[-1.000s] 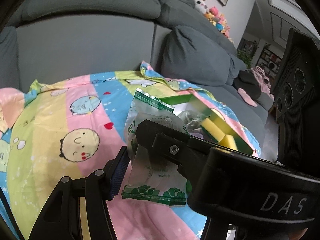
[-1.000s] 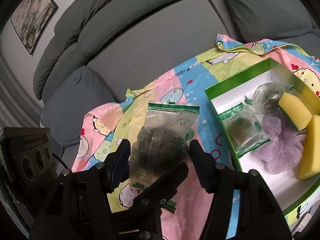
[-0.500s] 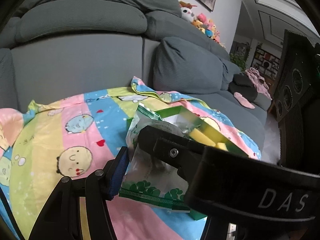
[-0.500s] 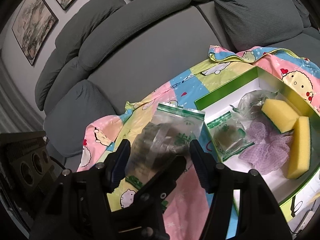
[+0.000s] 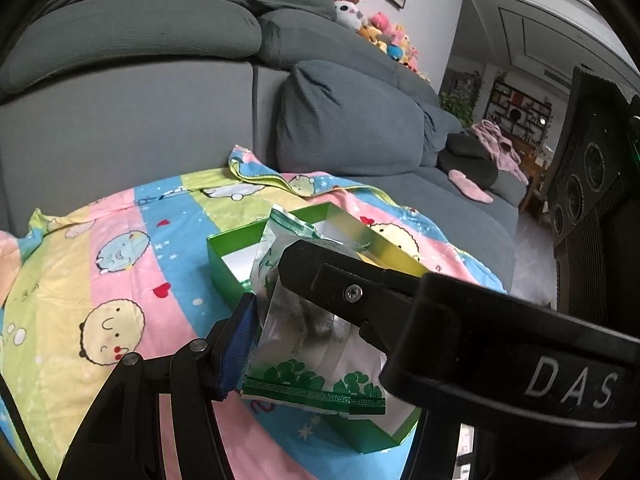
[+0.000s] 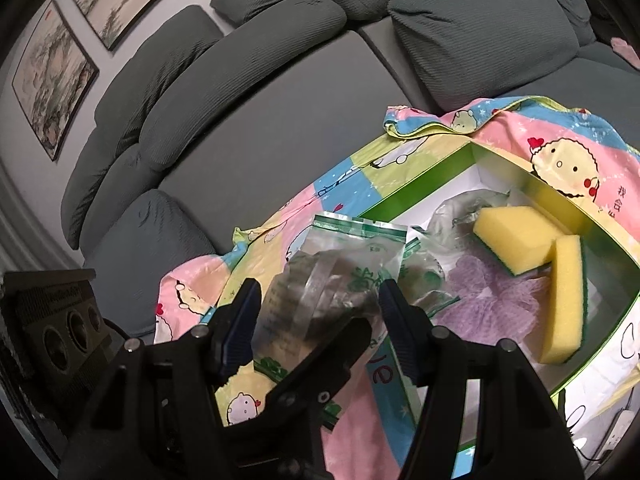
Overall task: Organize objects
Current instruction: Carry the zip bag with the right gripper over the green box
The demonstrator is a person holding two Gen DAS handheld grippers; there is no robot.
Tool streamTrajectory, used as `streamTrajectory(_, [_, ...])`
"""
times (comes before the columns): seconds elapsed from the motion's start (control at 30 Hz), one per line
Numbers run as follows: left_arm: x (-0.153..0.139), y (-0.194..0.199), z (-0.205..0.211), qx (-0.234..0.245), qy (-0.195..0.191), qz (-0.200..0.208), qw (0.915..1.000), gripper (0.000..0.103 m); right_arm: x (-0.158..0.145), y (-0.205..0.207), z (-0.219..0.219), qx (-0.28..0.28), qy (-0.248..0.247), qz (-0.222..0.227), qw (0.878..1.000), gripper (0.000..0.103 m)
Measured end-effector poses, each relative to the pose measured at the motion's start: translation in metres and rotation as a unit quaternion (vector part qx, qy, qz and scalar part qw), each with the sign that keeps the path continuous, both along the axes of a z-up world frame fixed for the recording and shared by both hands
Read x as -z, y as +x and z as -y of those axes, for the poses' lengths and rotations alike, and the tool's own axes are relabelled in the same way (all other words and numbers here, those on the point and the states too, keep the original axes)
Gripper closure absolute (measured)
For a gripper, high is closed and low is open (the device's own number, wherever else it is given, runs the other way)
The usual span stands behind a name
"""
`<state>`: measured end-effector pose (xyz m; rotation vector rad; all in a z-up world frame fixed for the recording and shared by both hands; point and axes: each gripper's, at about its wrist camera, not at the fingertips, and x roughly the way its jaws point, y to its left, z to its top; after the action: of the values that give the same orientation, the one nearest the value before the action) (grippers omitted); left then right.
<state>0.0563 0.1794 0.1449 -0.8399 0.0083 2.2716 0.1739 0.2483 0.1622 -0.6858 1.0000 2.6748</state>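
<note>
Clear green-trimmed bag (image 6: pixel 340 276) of dark contents, held up over green box (image 6: pixel 412 196) edge, two yellow sponges (image 6: pixel 516 236), purple mesh (image 6: pixel 492 296), another bag inside.

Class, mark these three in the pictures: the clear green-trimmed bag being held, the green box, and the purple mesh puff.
clear bag (image 6: pixel 340 276): right wrist view, on its crinkled middle.
green box (image 6: pixel 412 196): right wrist view, on its far-left wall.
purple mesh puff (image 6: pixel 492 300): right wrist view, on its gathered centre.

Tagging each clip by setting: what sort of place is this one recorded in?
Most likely a home living room. A long grey sofa with loose cushions fills the background, framed pictures hang on the wall behind it, and soft toys are piled along the sofa back.
</note>
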Motion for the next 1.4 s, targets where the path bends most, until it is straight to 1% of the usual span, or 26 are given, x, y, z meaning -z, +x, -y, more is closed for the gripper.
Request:
streamTrajectory(0.27, [0.012,-0.010,-0.028,0.028,-0.013,0.029,0.9991,0.043,0.012,0.006,-0.025,0.027,-0.025,0.008,0.999,0.042])
streamTrajectory(0.4, [0.016,-0.014,-0.040,0.045,-0.017,0.045,0.9979,0.043,0.017,0.009,-0.038,0.042,-0.028,0.020,0.999,0.042])
streamTrajectory(0.6, [0.023,-0.017,-0.056,0.059,-0.036,0.062,0.9957,0.043,0.028,0.012,-0.056,0.055,-0.046,0.027,0.997,0.042])
streamTrajectory(0.73, [0.031,-0.017,-0.064,0.071,-0.033,0.084,0.9934,0.043,0.034,0.015,-0.063,0.066,-0.053,0.038,0.996,0.042])
streamTrajectory(1.03, [0.047,-0.019,-0.074,0.079,-0.037,0.126,0.9882,0.043,0.049,0.020,-0.076,0.085,-0.073,0.069,0.991,0.042])
streamTrajectory(1.4, [0.054,-0.019,-0.076,0.077,-0.047,0.132,0.9871,0.043,0.060,0.018,-0.083,0.086,-0.086,0.084,0.989,0.042])
